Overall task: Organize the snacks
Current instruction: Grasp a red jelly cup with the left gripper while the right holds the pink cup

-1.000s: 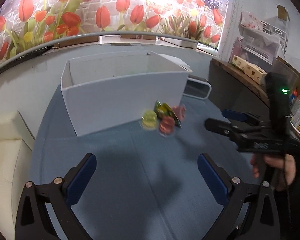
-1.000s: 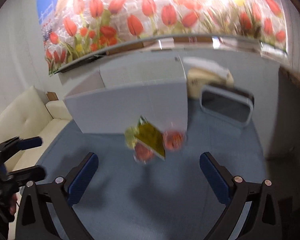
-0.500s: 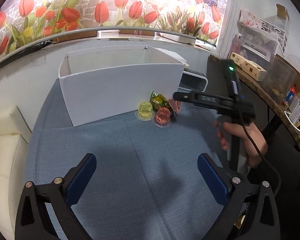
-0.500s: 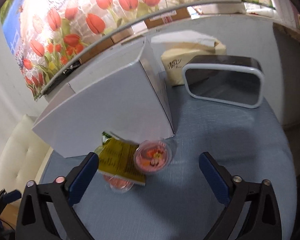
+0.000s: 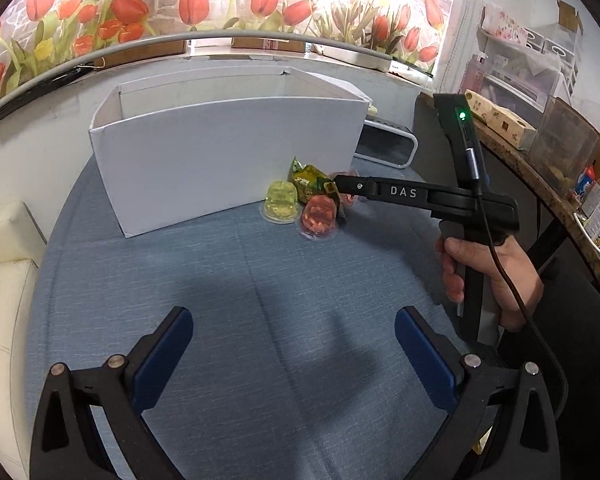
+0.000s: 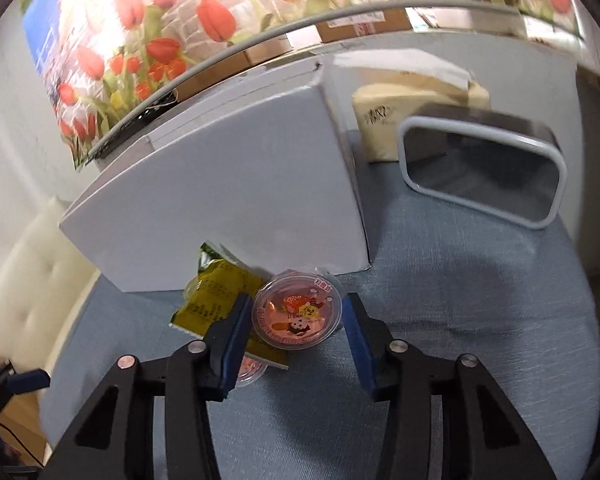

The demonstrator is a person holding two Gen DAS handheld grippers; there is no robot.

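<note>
Several snacks lie on the blue table against the front of an open white box (image 5: 228, 160): a yellow jelly cup (image 5: 282, 202), a red jelly cup (image 5: 320, 218) and a green-yellow packet (image 5: 310, 180). My right gripper (image 6: 296, 308) reaches down to a second red jelly cup (image 6: 296, 316) with a printed lid. Its jaws are closing, and both blue pads touch the cup's rim. The packet (image 6: 212, 300) lies just left of that cup, over another cup (image 6: 252, 370). My left gripper (image 5: 292, 316) hangs open over bare cloth, well short of the snacks.
A grey-rimmed dark tray (image 6: 484, 176) leans at the box's right, with a cream tissue pack (image 6: 400, 120) behind it. A cream sofa (image 5: 0, 280) borders the table's left. A cluttered wooden shelf (image 5: 500, 120) runs along the right. A hand (image 5: 484, 272) holds the right gripper's handle.
The right gripper came forward and down onto the snack pile, and its jaws narrowed from wide open to the lidded red cup's sides. The left gripper stayed open and dipped slightly.
</note>
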